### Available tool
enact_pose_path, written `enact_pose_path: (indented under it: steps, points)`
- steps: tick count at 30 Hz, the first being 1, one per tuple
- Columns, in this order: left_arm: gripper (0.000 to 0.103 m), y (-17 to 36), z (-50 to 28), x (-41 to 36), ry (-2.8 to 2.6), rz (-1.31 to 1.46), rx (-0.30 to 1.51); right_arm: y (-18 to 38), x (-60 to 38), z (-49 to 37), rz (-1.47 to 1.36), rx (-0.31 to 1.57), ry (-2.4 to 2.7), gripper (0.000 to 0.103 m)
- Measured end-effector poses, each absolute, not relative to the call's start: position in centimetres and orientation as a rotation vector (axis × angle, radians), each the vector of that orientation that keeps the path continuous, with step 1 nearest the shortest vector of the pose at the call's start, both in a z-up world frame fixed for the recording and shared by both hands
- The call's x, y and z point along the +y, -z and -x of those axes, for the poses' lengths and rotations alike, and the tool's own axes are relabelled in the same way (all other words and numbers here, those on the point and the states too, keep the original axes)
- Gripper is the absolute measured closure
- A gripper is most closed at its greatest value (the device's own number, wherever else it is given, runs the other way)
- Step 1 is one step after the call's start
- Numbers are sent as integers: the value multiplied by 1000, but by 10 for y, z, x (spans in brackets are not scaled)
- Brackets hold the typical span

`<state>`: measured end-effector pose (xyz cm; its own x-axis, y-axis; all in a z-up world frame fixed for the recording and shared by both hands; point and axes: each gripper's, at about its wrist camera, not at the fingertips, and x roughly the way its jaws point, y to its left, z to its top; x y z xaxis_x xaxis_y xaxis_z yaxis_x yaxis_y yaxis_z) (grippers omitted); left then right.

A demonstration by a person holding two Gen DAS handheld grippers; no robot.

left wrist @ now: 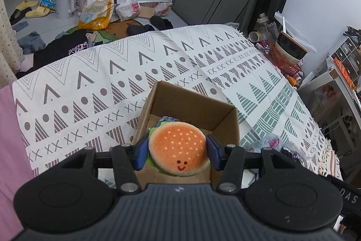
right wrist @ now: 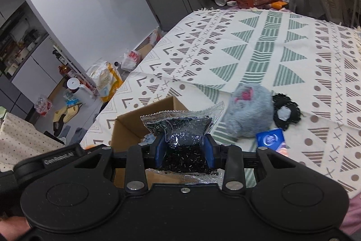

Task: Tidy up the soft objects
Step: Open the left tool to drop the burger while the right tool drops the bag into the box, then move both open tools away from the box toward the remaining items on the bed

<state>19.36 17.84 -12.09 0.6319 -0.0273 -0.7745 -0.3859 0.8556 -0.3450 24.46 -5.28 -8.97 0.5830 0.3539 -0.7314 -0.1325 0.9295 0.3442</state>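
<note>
The plush burger [left wrist: 178,147] covers most of the cardboard box [left wrist: 191,105] floor in the left wrist view; only a blue-grey scrap of another soft thing [left wrist: 168,119] peeks out at its 12 o'clock, too little to identify. The burger's green underside is half hidden behind the fingers [left wrist: 141,154]. A fluffy grey toy [left wrist: 269,142] at 3 o'clock sits partly behind the box wall.

In the right wrist view, the bag of dark beads [right wrist: 185,128] blocks the box's interior, and its lower edge disappears behind the gripper body. The blue packet [right wrist: 270,138] at 3 o'clock has print too blurred to read, and the black lacy item [right wrist: 285,110] is partly tucked behind the toy.
</note>
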Motion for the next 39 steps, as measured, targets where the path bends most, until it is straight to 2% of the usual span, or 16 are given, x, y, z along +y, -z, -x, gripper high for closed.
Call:
enact_pose_path:
  steps: [11, 15, 18, 25, 28, 29, 32, 36, 39]
  points:
    - [50, 148, -215, 192, -215, 557, 912, 101, -24, -269, -271, 940, -289, 68]
    - [45, 153, -221, 199, -211, 596, 912, 105, -14, -278, -267, 954, -292, 68]
    - [36, 151, -224, 201, -239, 579, 905, 109, -7, -285, -270, 964, -296, 68]
    - [32, 138, -226, 212, -262, 579, 865, 116, 7, -297, -289, 979, -309, 67]
    - [29, 134, -226, 215, -281, 577, 857, 115, 13, -301, -292, 973, -312, 60]
    - [28, 133, -225, 216, -289, 574, 852, 114, 13, -301, -301, 970, -319, 49]
    - [24, 130, -222, 216, -304, 566, 829, 108, 6, -298, -319, 942, -311, 26]
    - [16, 125, -212, 210, -325, 543, 781, 102, -10, -292, -332, 921, -288, 18]
    - [13, 119, -208, 202, -338, 510, 762, 99, -26, -285, -345, 904, -268, 8]
